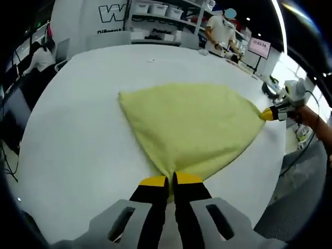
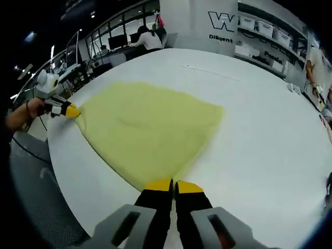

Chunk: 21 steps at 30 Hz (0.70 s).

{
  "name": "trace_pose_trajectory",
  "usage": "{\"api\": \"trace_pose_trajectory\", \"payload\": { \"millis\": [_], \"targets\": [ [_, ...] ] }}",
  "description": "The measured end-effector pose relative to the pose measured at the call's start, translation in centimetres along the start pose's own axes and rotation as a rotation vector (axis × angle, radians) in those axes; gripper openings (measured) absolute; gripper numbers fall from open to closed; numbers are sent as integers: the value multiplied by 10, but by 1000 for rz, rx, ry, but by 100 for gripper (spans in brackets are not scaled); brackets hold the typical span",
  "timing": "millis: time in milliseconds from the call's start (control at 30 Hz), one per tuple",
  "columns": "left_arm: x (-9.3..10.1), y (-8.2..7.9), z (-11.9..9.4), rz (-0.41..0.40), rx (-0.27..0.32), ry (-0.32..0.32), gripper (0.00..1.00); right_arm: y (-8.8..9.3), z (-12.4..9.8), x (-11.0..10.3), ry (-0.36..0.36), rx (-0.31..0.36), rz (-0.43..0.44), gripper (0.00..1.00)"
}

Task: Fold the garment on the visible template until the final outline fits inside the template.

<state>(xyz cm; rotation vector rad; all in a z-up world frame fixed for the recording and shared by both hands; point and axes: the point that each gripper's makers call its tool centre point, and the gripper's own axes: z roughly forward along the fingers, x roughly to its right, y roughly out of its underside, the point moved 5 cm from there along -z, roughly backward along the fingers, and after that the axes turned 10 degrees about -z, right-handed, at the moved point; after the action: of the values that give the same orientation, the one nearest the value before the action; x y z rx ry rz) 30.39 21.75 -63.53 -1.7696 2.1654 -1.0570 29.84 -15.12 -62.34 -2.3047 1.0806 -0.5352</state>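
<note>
Yellow-green garment [image 1: 189, 127] lies spread flat on white worktop [image 1: 78, 140], pulled into rough triangle. Left hand-held gripper [image 1: 171, 180] pressed together, yellow tips pinching near corner of cloth. Right hand-held gripper [image 2: 173, 184] likewise closed on opposite corner; seen also in left gripper view at far corner [image 1: 265, 114]. Template outline hard to make out. Shelves with white bins [image 1: 158, 9] stand behind worktop; contents unclear.

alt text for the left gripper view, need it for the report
The left gripper, yellow-tipped jaws closed, pinches one corner of a pale yellow garment spread on a white table. The right gripper holds another corner at the far right. Shelving and people stand in the background.
</note>
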Motion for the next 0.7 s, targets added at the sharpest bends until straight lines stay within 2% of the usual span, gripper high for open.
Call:
{"api": "trace_pose_trajectory", "payload": {
  "millis": [33, 100, 167, 233, 300, 367, 400, 433, 467, 533, 600, 667, 700],
  "targets": [
    [-1, 1, -1, -4, -9, -14, 1, 3, -1, 1, 25, -46, -4, 0],
    [-4, 5, -4, 47, -50, -70, 1, 3, 3, -2, 16, -57, 4, 0],
    [-4, 3, -4, 100, -37, -112, 1, 7, 6, -1, 43, -101, -44, 0],
    [-4, 1, -4, 124, -46, -113, 1, 4, 6, -3, 38, -91, -64, 0],
    [-1, -4, -6, 244, -8, -104, 4, -2, 4, -6, 3, -35, -93, 0],
    [-1, -5, -14, 207, 5, -104, 12, -3, -2, 2, 37, -2, -40, 0],
    [-1, -10, -18, 181, 49, -102, 20, -2, -5, 5, 53, -6, -35, 4],
    [0, -15, -23, 183, 82, -79, 25, -3, -8, 8, 85, -1, -32, 7],
    [-3, -17, -25, 185, 87, -85, 26, -4, -12, 13, 115, 26, -14, 12],
    [-5, -27, -34, 184, 147, -99, 27, -10, -17, 16, 139, 79, 32, 19],
    [-4, -32, -40, 164, 168, -108, 40, -15, -22, 20, 165, 122, 62, 21],
    [-1, -39, -45, 118, 223, -110, 45, -18, -25, 21, 182, 142, 81, 24],
    [0, -40, -47, 107, 232, -107, 47, -21, -27, 22, 199, 160, 98, 28]
  ]
}}
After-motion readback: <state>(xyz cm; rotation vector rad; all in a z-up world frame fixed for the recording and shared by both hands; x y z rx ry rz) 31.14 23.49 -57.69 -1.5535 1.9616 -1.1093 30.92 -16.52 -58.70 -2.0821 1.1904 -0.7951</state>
